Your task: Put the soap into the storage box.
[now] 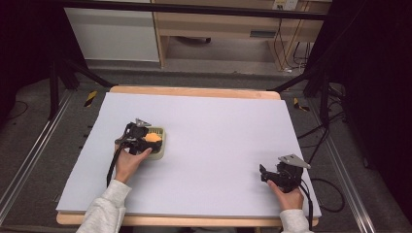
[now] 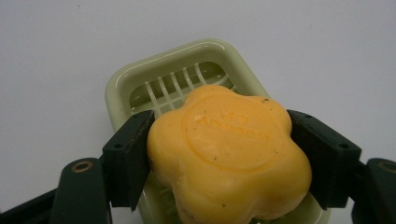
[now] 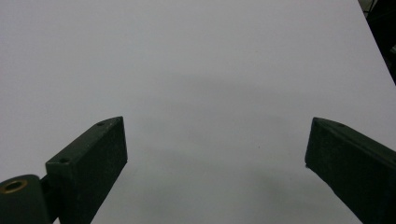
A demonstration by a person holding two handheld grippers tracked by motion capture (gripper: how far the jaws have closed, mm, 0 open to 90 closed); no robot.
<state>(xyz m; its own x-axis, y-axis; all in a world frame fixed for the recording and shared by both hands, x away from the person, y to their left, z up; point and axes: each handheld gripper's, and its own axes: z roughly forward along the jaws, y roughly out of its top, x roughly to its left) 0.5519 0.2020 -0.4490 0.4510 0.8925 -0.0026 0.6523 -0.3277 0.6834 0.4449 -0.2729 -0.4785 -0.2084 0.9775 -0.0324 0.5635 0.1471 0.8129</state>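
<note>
An orange flower-shaped soap bar (image 2: 231, 154) sits between the two black jaws of my left gripper (image 2: 219, 158), which is shut on it. The soap is over a pale green slatted soap dish (image 2: 140, 79); whether it rests on the slats I cannot tell. In the high view the left gripper (image 1: 138, 138) is at the dish (image 1: 160, 145) on the left half of the table, with the soap (image 1: 152, 138) showing orange. My right gripper (image 1: 267, 174) stands near the front right of the table, its jaws wide apart over bare surface (image 3: 215, 154), holding nothing.
The table top is a pale grey-lilac sheet (image 1: 218, 126) on a wooden board. Black frame legs (image 1: 58, 73) stand at both far sides, and cables (image 1: 320, 141) run along the floor to the right. A wooden bench (image 1: 218, 29) stands behind the table.
</note>
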